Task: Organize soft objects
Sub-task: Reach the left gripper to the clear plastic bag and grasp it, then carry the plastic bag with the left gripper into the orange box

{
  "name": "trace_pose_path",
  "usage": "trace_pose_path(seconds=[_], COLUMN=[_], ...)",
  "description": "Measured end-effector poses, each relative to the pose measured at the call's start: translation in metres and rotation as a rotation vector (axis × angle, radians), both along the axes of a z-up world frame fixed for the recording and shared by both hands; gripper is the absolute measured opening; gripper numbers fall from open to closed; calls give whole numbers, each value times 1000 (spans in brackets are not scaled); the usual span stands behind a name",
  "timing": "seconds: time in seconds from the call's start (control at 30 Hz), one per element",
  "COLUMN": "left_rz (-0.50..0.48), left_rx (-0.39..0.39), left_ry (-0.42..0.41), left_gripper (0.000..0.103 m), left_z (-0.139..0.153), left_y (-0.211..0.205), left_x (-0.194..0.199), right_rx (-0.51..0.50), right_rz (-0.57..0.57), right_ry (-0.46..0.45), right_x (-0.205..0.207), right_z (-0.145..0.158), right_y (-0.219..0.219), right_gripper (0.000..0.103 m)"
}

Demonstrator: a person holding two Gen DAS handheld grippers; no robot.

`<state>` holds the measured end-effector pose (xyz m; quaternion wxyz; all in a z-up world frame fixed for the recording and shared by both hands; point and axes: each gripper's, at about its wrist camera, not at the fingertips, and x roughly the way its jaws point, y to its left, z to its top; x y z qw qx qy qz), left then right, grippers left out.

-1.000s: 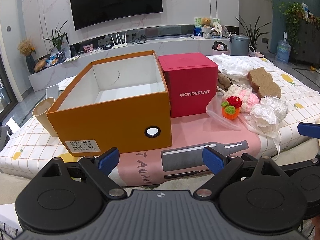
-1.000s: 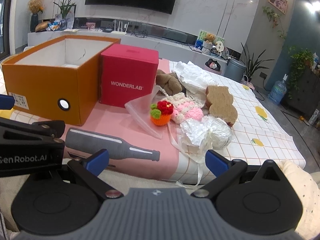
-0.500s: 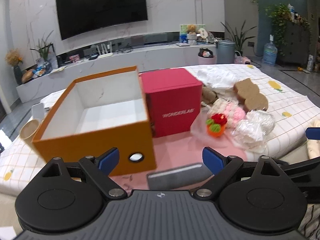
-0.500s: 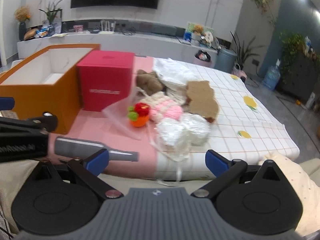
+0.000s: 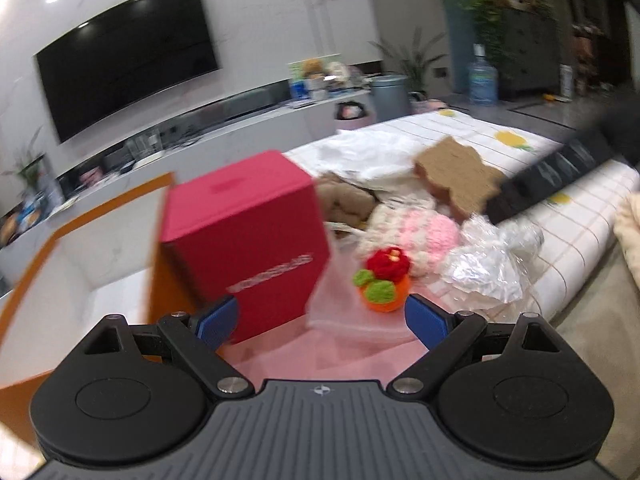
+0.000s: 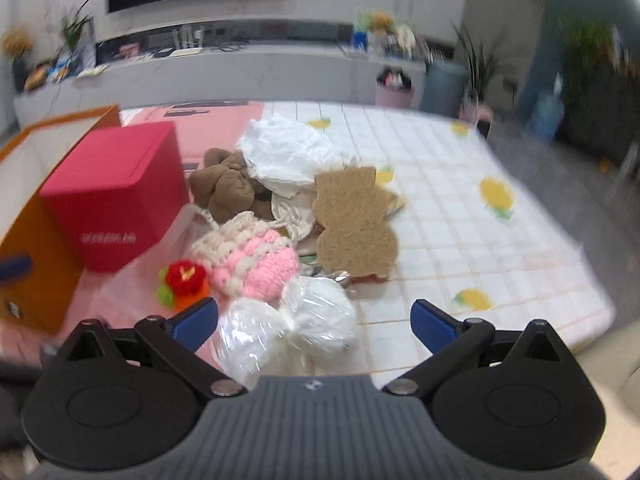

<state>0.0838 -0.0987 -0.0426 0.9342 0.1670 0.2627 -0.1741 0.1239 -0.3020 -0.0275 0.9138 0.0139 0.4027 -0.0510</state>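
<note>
Each hand-held gripper [image 5: 320,318] [image 6: 314,318] has a ribbed grey body, black round-hubbed linkage arms, silver screws and blue fingertips [image 5: 424,318].

Covered by a white checked sheet [image 6: 460,216] with yellow fruit prints and a pink cloth [image 5: 320,356] at left. On top: orange box [image 5: 24,276] far left, red box [image 6: 116,192] beside it, soft things heaped right of that.
</note>
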Motion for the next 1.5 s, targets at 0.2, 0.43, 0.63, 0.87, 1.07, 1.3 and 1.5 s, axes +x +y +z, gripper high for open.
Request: trace_pose_path(seconds=[0.2, 0.43, 0.63, 0.87, 1.07, 1.3, 1.5], left_rz=[-68, -56, -70, -97, -124, -130, -111], left_rx=[53, 33, 18, 103, 137, 210, 183], left_ry=[-31, 18, 4, -33, -114, -198, -216], left_gripper=[103, 101, 57, 5, 4, 4, 4], left_z=[-32, -53, -55, -58, -36, -1, 33], left_y=[-12, -18, -23, -32, -28, -25, -16], left_x=[17, 33, 30, 16, -3, -14, -8], right_rx=[30, 44, 20, -24, -39, 33, 115], right_rz=[-27, 9, 8, -27, -13, -5, -42], right_ry=[66, 96, 95, 114, 97, 125, 92], right_x=[35, 43, 39, 32, 28, 21, 10], right_z=[-34, -61, -57, -55, -49, -40, -26], right_y=[-6, -6, -17, -26, -25, -33, -46], right_gripper=[100, 87, 79, 74, 57, 48, 48])
